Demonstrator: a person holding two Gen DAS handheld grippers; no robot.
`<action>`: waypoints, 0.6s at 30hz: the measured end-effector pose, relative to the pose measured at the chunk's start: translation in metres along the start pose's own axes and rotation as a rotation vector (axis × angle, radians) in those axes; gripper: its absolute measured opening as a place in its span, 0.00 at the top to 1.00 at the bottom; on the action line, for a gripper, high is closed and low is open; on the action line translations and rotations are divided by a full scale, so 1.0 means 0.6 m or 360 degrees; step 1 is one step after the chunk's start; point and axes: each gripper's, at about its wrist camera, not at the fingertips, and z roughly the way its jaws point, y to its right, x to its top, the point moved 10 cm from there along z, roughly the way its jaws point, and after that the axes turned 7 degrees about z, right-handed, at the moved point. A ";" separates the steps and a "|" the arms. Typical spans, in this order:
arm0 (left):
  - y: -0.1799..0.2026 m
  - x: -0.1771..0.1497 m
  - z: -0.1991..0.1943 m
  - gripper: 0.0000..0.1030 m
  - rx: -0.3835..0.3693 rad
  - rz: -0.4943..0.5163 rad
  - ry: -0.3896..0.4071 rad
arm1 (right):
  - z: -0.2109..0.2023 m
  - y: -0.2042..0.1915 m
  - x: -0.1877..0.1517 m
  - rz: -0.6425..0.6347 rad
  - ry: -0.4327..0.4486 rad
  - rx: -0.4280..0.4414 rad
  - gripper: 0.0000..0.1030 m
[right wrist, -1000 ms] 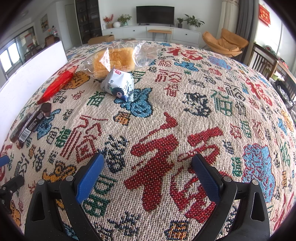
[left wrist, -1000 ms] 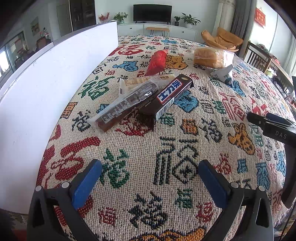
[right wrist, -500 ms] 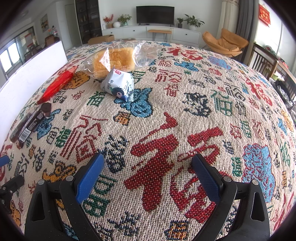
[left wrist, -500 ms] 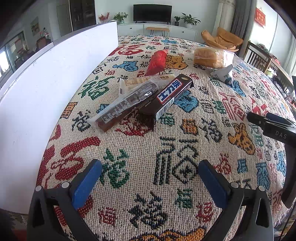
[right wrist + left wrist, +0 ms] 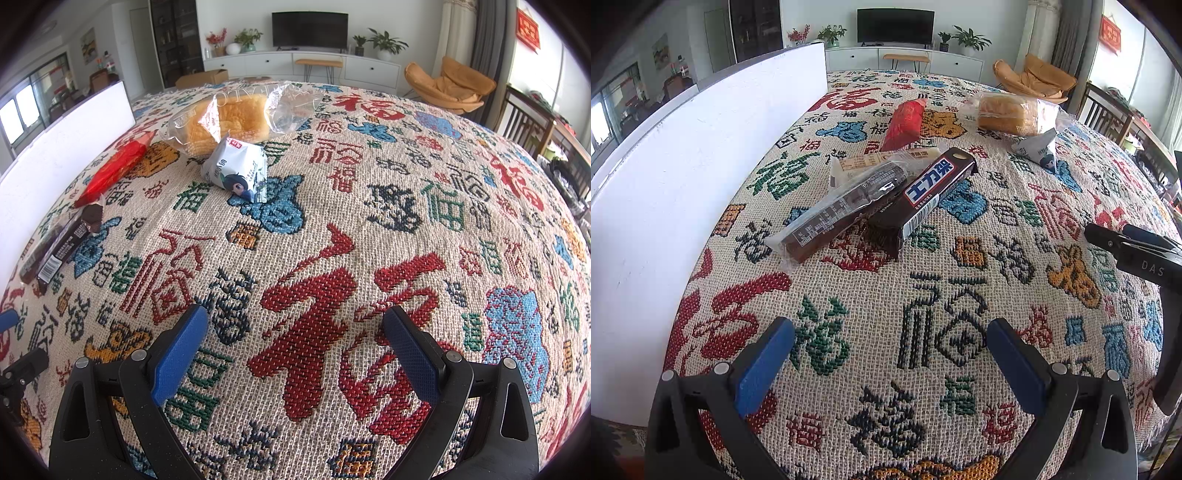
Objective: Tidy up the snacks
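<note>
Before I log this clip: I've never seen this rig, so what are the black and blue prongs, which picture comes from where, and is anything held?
There is no robot: a person holds a two-finger gripper in each hand, each with a camera looking along its fingers. One picture is from the left gripper, the other from the right gripper. Both are open and hold nothing. On the patterned cloth lie a dark chocolate bar beside a clear-wrapped brown bar and a pale packet, a red packet, bagged bread and a small white pouch. A white board stands at the left.
</note>
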 end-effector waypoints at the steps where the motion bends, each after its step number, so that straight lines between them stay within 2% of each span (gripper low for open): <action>1: 0.000 0.000 0.000 0.01 0.0000 0.0000 0.0000 | 0.002 0.001 0.001 0.0000 0.0000 0.0000 0.05; 18: 0.000 0.000 0.000 0.01 0.0002 0.0002 0.0000 | 0.003 0.001 0.002 0.0000 0.0000 0.0000 0.05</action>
